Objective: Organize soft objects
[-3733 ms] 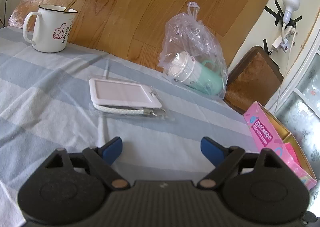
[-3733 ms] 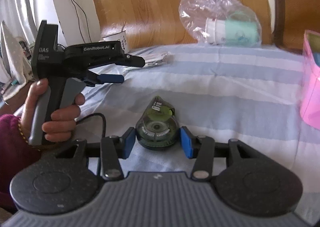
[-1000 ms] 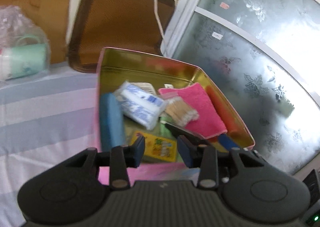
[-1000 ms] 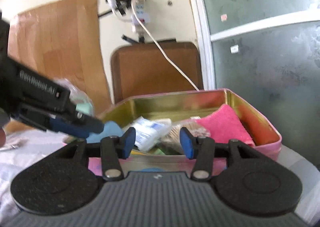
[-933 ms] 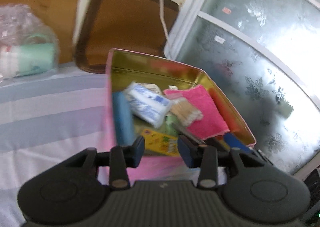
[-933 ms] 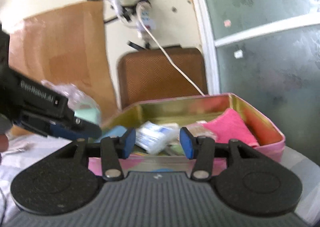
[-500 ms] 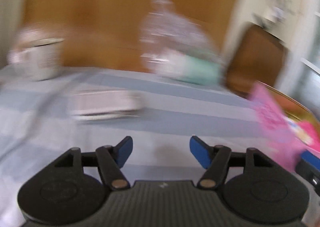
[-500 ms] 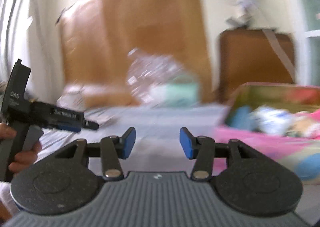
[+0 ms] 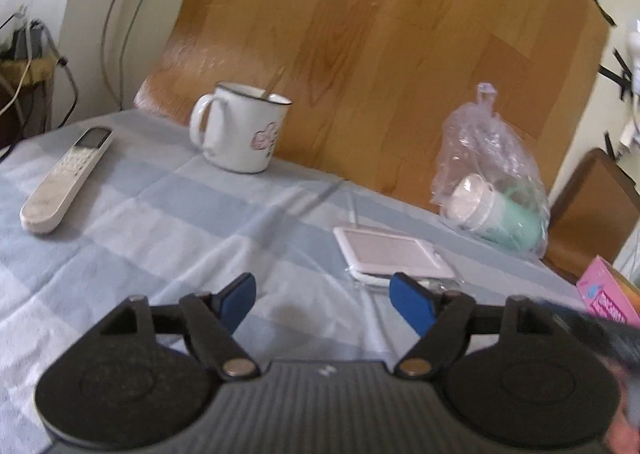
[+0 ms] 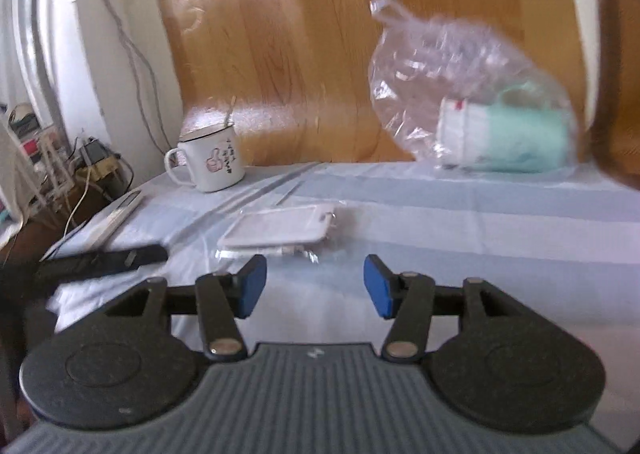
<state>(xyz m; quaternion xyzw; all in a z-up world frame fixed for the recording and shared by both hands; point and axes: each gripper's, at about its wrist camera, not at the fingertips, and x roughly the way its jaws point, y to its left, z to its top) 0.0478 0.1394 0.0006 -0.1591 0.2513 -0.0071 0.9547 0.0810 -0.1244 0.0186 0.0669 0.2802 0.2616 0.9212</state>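
Over on the far left of the worktop [image 9: 120, 238], with its pale blue striped cloth, a white remote control [image 9: 66, 186] lies flat, pointing away. Further right, towards the back, a white enamel mug [image 9: 242, 132] stands upright with its handle to the left and a thumbs-up drawing on its side; something thin pokes out of it, though I cannot tell what.

In the middle lies a white card holder in a clear wrapper [image 9: 394, 256], flat on the cloth with a white braided cord bunched along its near edge. The left gripper [image 9: 324, 300] hovers just near of it, its blue fingers [image 9: 238, 299] opening wide with only cloth between them. The right-hand finger overlaps the card holder's near edge in the picture; I cannot tell whether they touch.

From the right wrist, the right gripper [image 10: 314, 290] hangs above the cloth, fingers [image 10: 251, 290] opening too, holding nothing, with the card holder slightly left and beyond. The other tool shows there as a dark blur at the left edge.

Far right stands a crumpled clear plastic bag [image 9: 490, 158] with a mint-green cup with a white lid [image 9: 496, 214] lying on its side inside. At the right edge peeks a corner of the pink tin [image 9: 608, 296], next to a brown chair back [image 9: 592, 214].
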